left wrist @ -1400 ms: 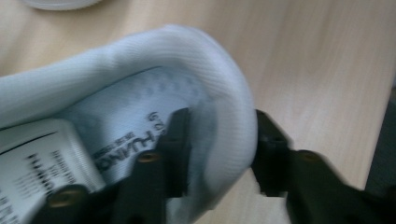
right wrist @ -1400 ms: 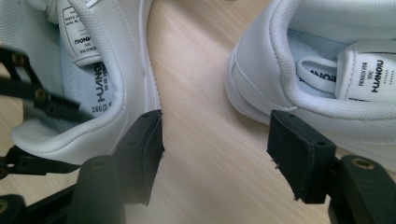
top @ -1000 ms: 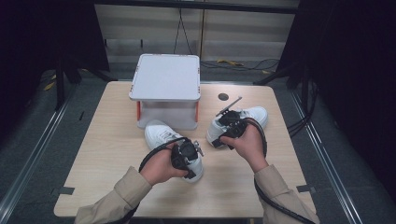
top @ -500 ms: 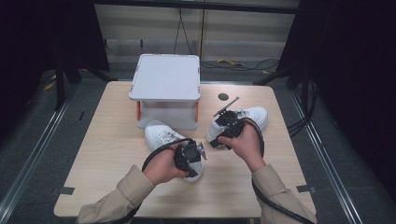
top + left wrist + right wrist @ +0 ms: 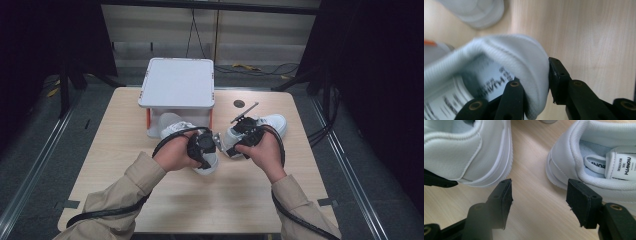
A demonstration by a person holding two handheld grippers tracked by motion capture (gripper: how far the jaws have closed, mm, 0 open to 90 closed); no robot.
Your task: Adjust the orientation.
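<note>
Two white sneakers lie on the wooden table [image 5: 125,150]. The left sneaker [image 5: 172,128] lies in front of the white box. My left gripper [image 5: 202,146] is shut on its heel collar [image 5: 531,57], one jaw inside the shoe and one outside. The right sneaker [image 5: 274,122] lies to the right, its tongue label [image 5: 622,166] readable. My right gripper [image 5: 234,142] hovers open over bare wood between the two heels [image 5: 541,195], with the left sneaker's heel [image 5: 461,152] on one side and the right sneaker [image 5: 574,147] on the other.
A white lidded box [image 5: 176,82] on orange legs stands at the back centre of the table. A small dark disc [image 5: 239,103] lies behind the right sneaker. Cables trail from both grippers toward the table's near edge.
The left hand has shifted slightly away from the near edge, still gripping the sneaker's heel. The right gripper has edged a little to the left toward it.
</note>
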